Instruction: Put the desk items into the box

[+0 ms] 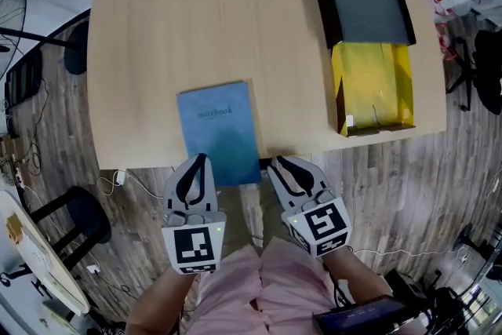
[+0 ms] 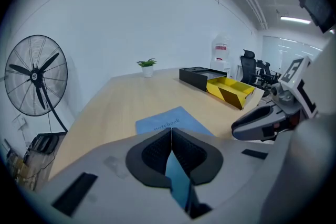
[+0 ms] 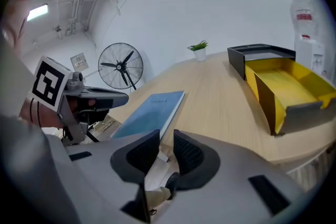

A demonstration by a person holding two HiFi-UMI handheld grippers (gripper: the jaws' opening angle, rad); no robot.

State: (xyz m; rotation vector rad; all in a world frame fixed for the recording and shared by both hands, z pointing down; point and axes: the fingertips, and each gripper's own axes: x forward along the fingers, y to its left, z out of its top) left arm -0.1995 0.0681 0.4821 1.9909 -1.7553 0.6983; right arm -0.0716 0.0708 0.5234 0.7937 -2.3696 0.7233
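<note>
— Blue rectangular softcover notebook (image 1: 219, 131): state its position.

— It lies flat at the near edge of the pale wooden table (image 1: 157, 27), with its near end overhanging that edge. The black box with the yellow slide-out tray (image 1: 339, 90) stands well apart, at the far right.

— State the jaw condition.

— Left gripper (image 1: 201, 161): pads pressed together at the tips, holding nothing, above the notebook's near left corner. Right gripper (image 3: 166, 136): jaws slightly spread, nothing between them, just beside the near right corner and off the table.

— Handling characteristics?

— Probably light and thin, with a smooth cover. It will likely flex and sag if it is held at one corner.

— Recommended hold?

— The overhanging near end. It appears to give access above and below. Pinch across the thickness, close to the middle of that edge.
</note>
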